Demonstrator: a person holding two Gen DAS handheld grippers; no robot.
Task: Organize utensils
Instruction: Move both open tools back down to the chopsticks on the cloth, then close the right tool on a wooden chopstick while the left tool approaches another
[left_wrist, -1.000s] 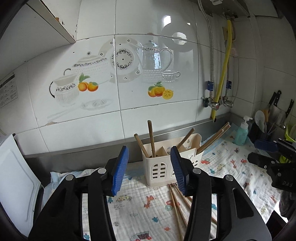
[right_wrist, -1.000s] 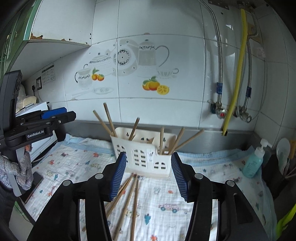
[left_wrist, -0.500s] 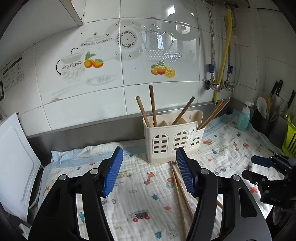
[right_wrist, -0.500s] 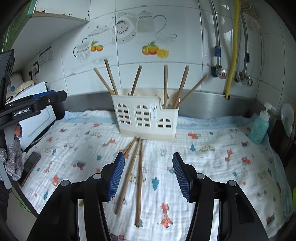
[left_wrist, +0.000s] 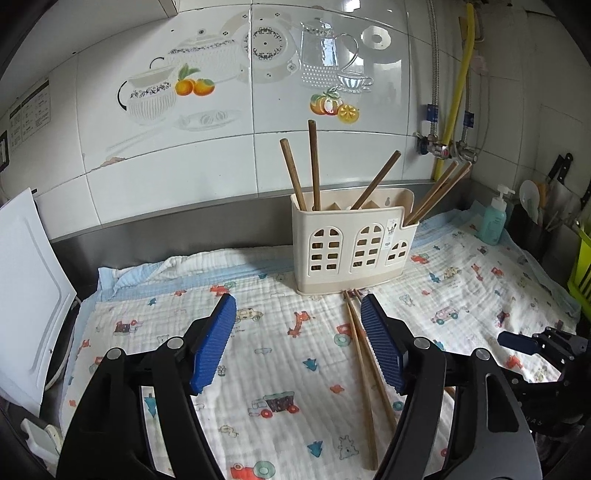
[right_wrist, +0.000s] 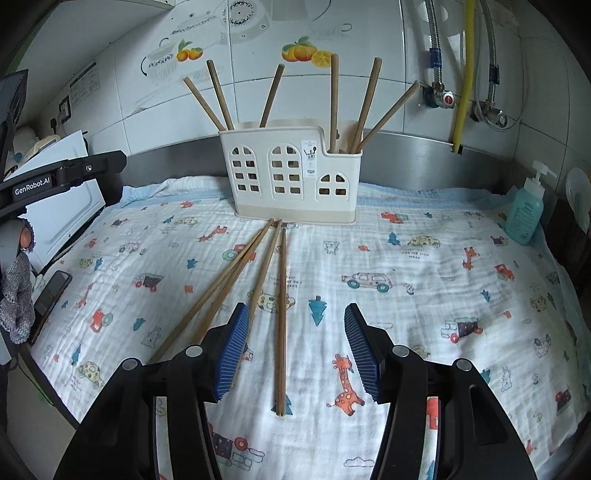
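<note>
Your left tool (left_wrist: 297, 345) has just been opening, and nothing is between its blue pads. Your right tool (right_wrist: 295, 347) is apart too, with one loose chopstick (right_wrist: 282, 317) on the cloth (right_wrist: 424, 306) between its pads, not touched. More chopsticks (right_wrist: 225, 288) lie beside it. The white holder (right_wrist: 291, 173) stands behind them.

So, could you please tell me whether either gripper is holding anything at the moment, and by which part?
Nothing is held. The left gripper has just been opening over bare cloth; the right gripper is open above the loose chopsticks, touching none.
</note>
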